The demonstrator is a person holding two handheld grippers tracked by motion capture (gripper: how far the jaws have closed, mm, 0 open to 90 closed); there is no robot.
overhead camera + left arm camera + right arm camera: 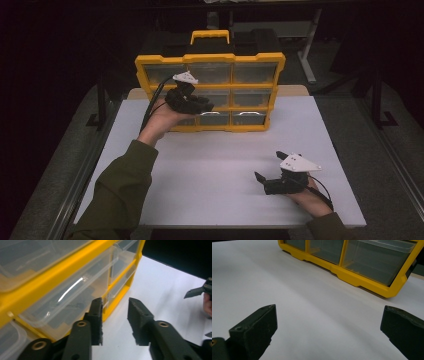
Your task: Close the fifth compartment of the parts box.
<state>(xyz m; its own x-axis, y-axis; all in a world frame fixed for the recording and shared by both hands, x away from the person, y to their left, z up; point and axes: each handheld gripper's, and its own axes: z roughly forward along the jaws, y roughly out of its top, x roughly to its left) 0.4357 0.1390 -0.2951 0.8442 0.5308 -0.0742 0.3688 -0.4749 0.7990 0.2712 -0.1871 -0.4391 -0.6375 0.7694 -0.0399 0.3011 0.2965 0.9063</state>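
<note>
A yellow organizer [210,58] with clear plastic drawers stands upright at the back of the white table [215,165]. My left gripper [202,105] is held up against its lower left drawers. In the left gripper view the jaws [115,303] stand partly apart with nothing between them. The left fingertip [96,312] sits just in front of a clear drawer [62,302]. My right gripper [267,165] rests low over the table's front right. It is wide open and empty [329,312] and points toward the organizer's base [352,277].
The organizer has a yellow carry handle [210,36] on top. A black case [165,45] lies behind it, and dark floor surrounds the table. The person's green sleeve [120,185] crosses the table's front left corner.
</note>
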